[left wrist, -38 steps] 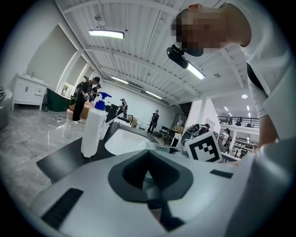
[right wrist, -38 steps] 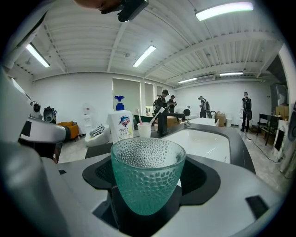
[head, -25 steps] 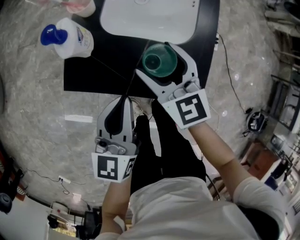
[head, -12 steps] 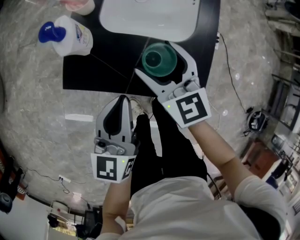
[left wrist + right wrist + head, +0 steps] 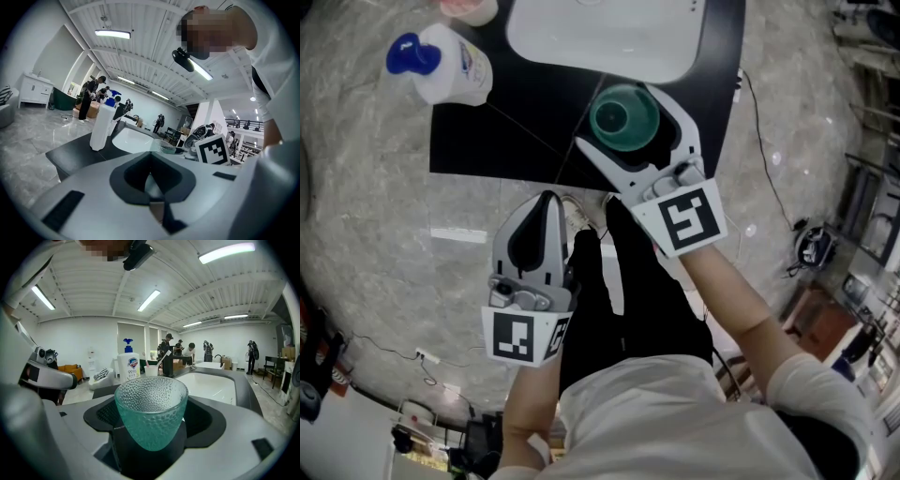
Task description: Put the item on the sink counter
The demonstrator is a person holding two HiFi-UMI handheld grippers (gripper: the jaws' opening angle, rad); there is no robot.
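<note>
- At far left, on the back corner of the black counter (image 5: 516, 131): a white soap bottle (image 5: 455, 67) with a blue pump, upright. A pale cup (image 5: 469, 7) sits just beside it, cut off by the frame edge.
- Left gripper (image 5: 546, 202): held short of the counter's near edge, over the grey marbled floor (image 5: 384, 216). Left gripper view (image 5: 151, 180): jaws fully together, nothing between them.
- Centre, at the back: a white sink basin (image 5: 605, 33) set into the counter top.
- Right gripper (image 5: 628, 105): jaws closed round a teal dimpled glass cup (image 5: 623, 117). Right gripper view (image 5: 152, 430): the glass cup (image 5: 151, 404) is gripped by its lower body, upright, mouth up, empty.
- Cup position: over the counter's near strip, just in front of the basin's front rim and well apart from the soap bottle. Cannot tell whether its base touches the counter.
</note>
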